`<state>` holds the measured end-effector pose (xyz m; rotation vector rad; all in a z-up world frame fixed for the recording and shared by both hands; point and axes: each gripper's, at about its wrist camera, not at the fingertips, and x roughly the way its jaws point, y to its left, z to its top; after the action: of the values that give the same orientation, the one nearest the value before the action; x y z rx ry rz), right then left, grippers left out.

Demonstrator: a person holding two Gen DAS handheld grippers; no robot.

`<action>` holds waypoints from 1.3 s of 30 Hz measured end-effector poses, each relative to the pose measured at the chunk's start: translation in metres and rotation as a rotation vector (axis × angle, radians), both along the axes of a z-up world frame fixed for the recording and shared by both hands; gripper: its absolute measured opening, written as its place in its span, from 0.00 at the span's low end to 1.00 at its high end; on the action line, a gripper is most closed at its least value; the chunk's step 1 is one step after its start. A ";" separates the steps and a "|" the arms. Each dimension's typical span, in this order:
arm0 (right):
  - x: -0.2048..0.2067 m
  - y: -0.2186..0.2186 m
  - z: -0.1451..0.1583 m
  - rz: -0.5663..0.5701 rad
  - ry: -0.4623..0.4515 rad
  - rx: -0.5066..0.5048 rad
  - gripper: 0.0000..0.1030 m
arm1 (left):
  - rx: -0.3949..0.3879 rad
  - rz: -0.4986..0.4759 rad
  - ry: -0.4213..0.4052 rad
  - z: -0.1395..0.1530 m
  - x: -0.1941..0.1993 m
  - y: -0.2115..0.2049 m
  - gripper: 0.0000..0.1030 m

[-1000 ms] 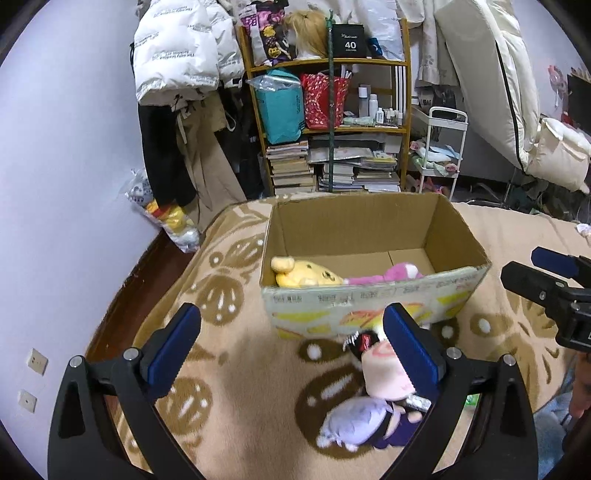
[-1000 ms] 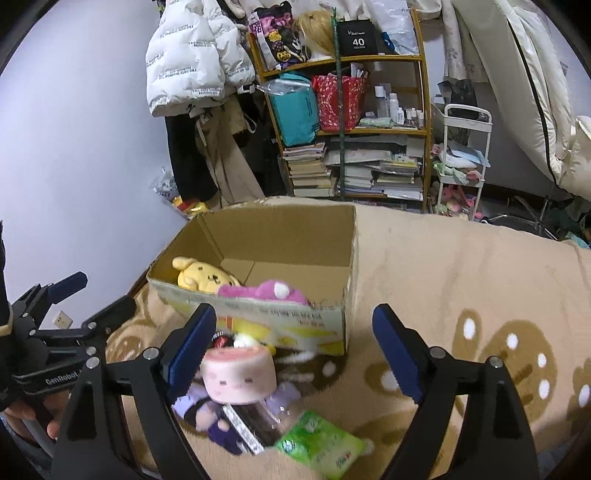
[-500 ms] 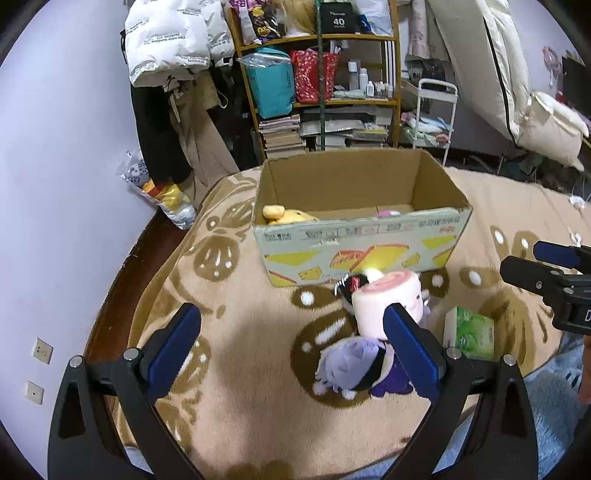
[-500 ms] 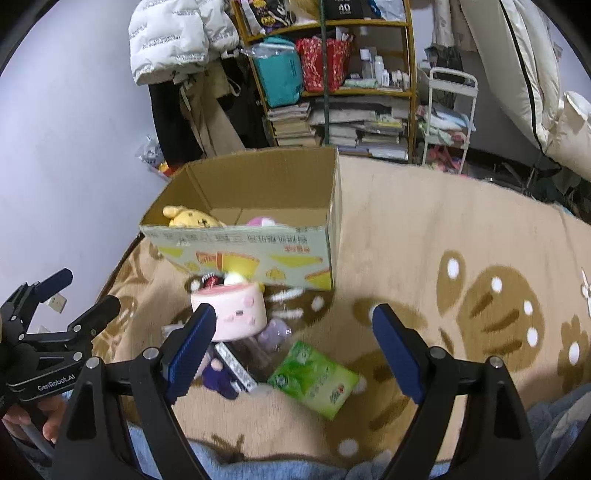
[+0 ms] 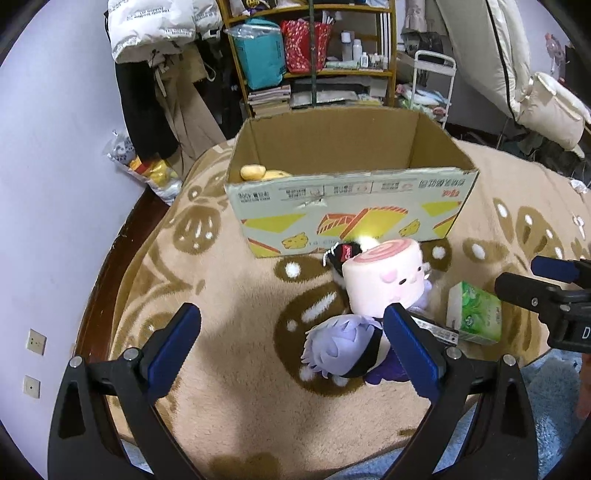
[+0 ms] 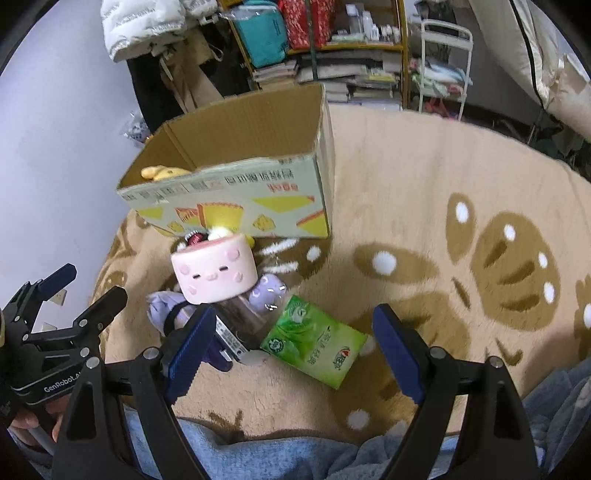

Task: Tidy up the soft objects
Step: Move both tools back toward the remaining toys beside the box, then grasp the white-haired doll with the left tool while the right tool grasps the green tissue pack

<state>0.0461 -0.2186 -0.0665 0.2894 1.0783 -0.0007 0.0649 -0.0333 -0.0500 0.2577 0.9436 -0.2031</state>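
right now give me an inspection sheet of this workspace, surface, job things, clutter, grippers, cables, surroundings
Surface: tan patterned blanket, with a blue blanket at the near edge.
Job's things: open cardboard box with a yellow plush inside; pink cake plush lying on a purple-haired doll, in front of the box.
Clutter: green tissue pack beside the plushes; a small barcoded packet against it.
Grippers: left gripper open, empty; right gripper open, empty, above the tissue pack.
Cables: nothing seen.
Surroundings: crowded shelf, white puffer jacket, white cart.
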 end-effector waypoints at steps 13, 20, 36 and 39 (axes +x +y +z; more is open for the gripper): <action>0.014 -0.014 -0.046 -0.067 0.176 0.085 0.88 | 0.030 -0.052 0.142 -0.039 0.015 -0.016 0.95; 0.022 -0.008 -0.067 -0.064 0.245 0.081 0.88 | 0.032 -0.070 0.207 -0.057 0.021 -0.025 0.95; 0.026 -0.009 -0.084 -0.074 0.293 0.106 0.85 | -0.031 -0.054 0.303 -0.083 0.037 -0.023 0.94; 0.025 -0.010 -0.083 -0.074 0.292 0.104 0.85 | -0.058 -0.073 0.307 -0.083 0.036 -0.022 0.84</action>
<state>0.0715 -0.2289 -0.1494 0.4317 1.3597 -0.0545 0.1010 -0.0555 -0.1325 0.2102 1.2309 -0.3434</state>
